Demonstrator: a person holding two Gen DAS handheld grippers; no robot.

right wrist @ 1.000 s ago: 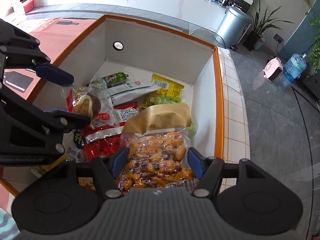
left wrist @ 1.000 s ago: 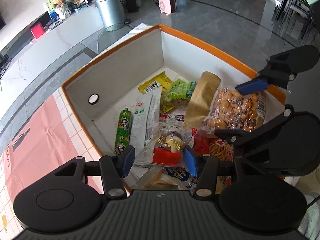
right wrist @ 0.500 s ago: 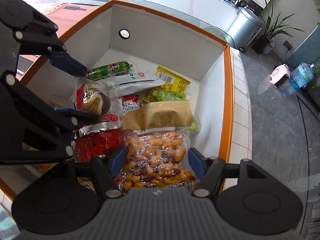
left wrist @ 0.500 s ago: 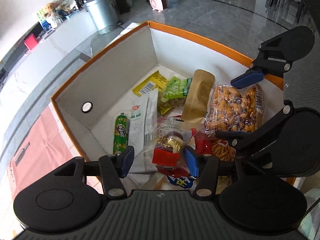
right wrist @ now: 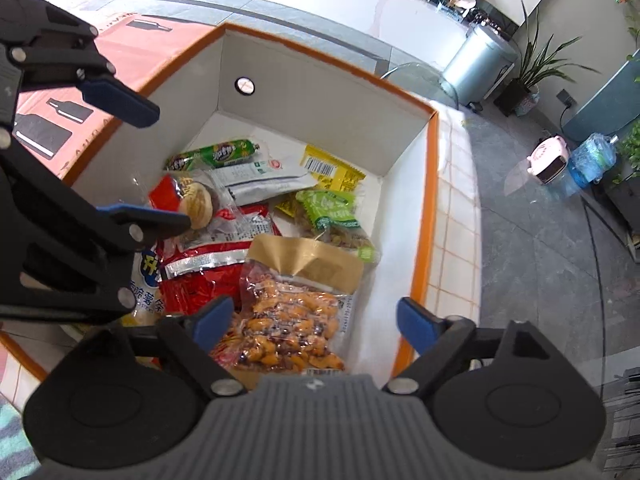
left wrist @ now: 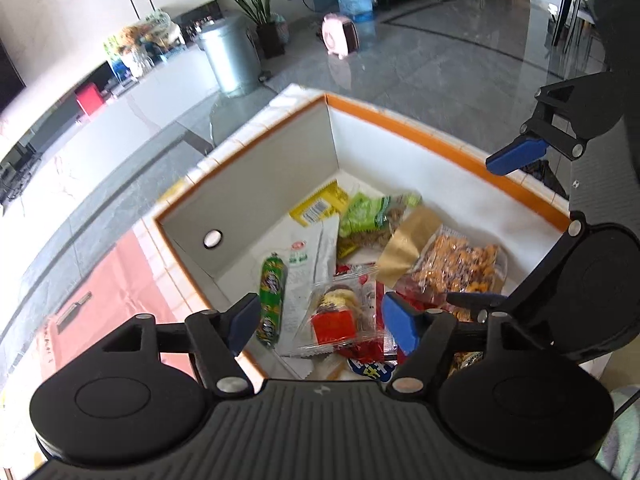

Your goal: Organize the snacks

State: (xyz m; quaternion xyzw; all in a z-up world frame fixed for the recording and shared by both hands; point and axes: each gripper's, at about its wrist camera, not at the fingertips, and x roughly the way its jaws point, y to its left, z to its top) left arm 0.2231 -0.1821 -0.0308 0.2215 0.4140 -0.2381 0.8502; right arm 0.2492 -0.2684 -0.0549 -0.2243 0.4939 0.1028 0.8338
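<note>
Now both my claws hang over the orange-rimmed box [right wrist: 430,184], and both have just been opening. My left gripper [left wrist: 318,322] stands wide with the clear-wrapped cake [left wrist: 340,314] lying loose between its pads at lower centre of the left view; my right gripper [right wrist: 316,322] stands equally wide over the peanut bag [right wrist: 288,320] at the bottom centre of the right view, pads clear of it. I judge both packs released into the box, so to finish well I should draw each claw straight up, keeping the fingers spread so no wrapper edge snags and lifts out again. Counting what shows: one green sausage [right wrist: 216,154], one long white sachet [right wrist: 260,178], one yellow packet [right wrist: 334,170], one green nut pouch [right wrist: 330,208], one peanut bag with a gold top, one cake, at least one red packet [right wrist: 200,276], and one blue-lettered bag [right wrist: 146,280] half hidden under my left claw.
</note>
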